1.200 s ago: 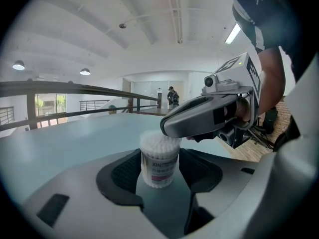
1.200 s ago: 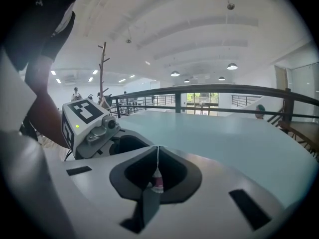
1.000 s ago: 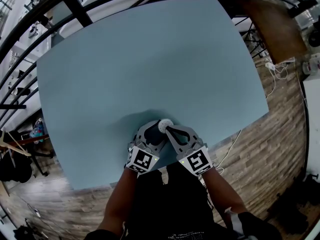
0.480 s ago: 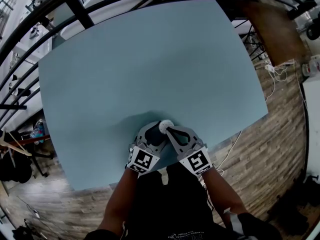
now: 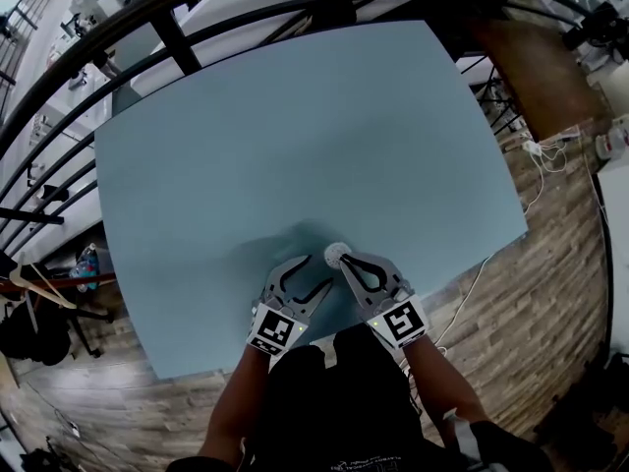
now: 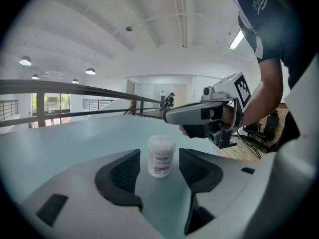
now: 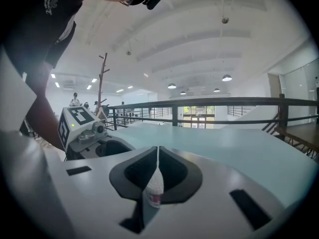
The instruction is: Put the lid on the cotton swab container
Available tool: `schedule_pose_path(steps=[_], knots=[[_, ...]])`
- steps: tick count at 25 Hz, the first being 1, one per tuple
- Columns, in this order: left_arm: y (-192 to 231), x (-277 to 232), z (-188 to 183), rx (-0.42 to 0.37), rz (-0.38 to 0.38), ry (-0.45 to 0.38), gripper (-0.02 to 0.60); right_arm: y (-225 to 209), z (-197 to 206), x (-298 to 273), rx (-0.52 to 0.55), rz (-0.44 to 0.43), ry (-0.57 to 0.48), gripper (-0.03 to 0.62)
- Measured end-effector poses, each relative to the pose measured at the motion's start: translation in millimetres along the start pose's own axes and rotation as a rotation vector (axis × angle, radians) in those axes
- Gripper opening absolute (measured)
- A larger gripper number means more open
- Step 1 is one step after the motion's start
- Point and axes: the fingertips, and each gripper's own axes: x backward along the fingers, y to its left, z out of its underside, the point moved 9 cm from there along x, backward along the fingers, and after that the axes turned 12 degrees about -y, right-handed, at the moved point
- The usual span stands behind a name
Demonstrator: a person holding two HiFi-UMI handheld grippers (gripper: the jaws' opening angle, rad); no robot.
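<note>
A small clear cotton swab container [image 5: 336, 255] with a white and pink label stands upright on the blue-grey table [image 5: 295, 146], near its front edge. My left gripper [image 5: 316, 271] is open and sits a short way back from it. In the left gripper view the container [image 6: 162, 156] shows beyond the spread jaws of this gripper [image 6: 159, 153], untouched. My right gripper [image 5: 344, 260] is shut, its tips just over the container's top. That gripper [image 6: 169, 116] hovers above the container in the left gripper view. Below the closed right gripper [image 7: 157, 151] the container [image 7: 153, 188] peeks through. I see no separate lid.
The table's front edge [image 5: 324, 337] runs just under both grippers, with wooden floor [image 5: 531, 293] and cables to the right. A black railing [image 5: 177, 37] curves beyond the far edge. The person's dark clothing [image 5: 334, 401] fills the bottom of the head view.
My left gripper has drawn back from the container toward the person and no longer flanks it. The right gripper stays at the container's top.
</note>
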Motion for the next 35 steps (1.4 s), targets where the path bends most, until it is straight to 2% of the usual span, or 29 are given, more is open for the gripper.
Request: schedule_pose_path(steps=[4,7,10,15,19,23,26,29,35], knots=[[1,15,-14,0.007,0.007,-0.022,0.252,6,-15,-1,0.022,0.022,-0.033,0.021],[0,22,-35,-0.022,0.012,-0.043,0.244,10,-29,0,0.036,0.051,-0.055,0.021],[-3,25,-56,-0.050,-0.002,-0.073,0.197,14,-43,4,0.047,0.078,-0.078,0.021],[8,26,-85,-0.077,-0.061,-0.150,0.073,12,-56,5,0.057,0.151,-0.079,0.021],[14,29,-107,-0.048,-0.091,-0.196,0.017,10,-75,4,0.029,0.208,-0.120,0.021],[16,35,-129,-0.009,-0.095,-0.248,0.011,10,-91,3,0.025,0.233,-0.156,0.021],[18,37,-148,-0.001,-0.070,-0.296,0.011,10,-102,2,0.036,0.247,-0.180,0.020],[23,40,-164,-0.020,-0.064,-0.332,0.011,11,-116,-1,0.046,0.244,-0.201,0.020],[31,52,-179,-0.053,-0.072,-0.347,0.012,17,-134,-5,0.056,0.233,-0.232,0.018]])
